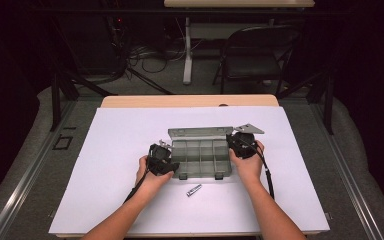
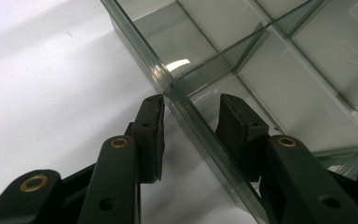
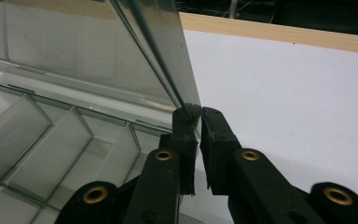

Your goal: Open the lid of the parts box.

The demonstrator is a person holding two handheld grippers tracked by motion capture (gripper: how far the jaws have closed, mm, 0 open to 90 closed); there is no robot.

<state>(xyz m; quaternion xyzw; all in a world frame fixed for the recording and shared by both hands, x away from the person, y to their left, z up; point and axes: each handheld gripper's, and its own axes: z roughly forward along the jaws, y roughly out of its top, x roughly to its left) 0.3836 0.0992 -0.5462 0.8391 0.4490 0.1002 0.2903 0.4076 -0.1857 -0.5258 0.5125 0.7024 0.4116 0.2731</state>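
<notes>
On the tabletop (image 1: 130,150): a clear plastic organizer box (image 1: 200,159) sits near the middle of the white surface, its lid (image 1: 200,132) raised at the far side; a small battery (image 1: 194,190) lies just in front of it, apart from it.
Left hand-held gripper (image 2: 191,119): jaws straddle the box's left side wall, one pad outside and one inside a compartment; gaps show on both sides, so it does not yet press.
Right hand-held gripper (image 3: 199,121): jaws pinched shut on the corner edge of the raised lid (image 3: 121,56).
Compartments (image 3: 51,144): divided by thin partitions, bare as far as can be seen.
Handling, as I judge it: light, stiff, thin-walled plastic; smooth and likely slippery; the lid may flex or pop at its hinge if twisted.
Where to hold: the side wall near a partition junction, where the box is stiffest; the lid by its edge.
</notes>
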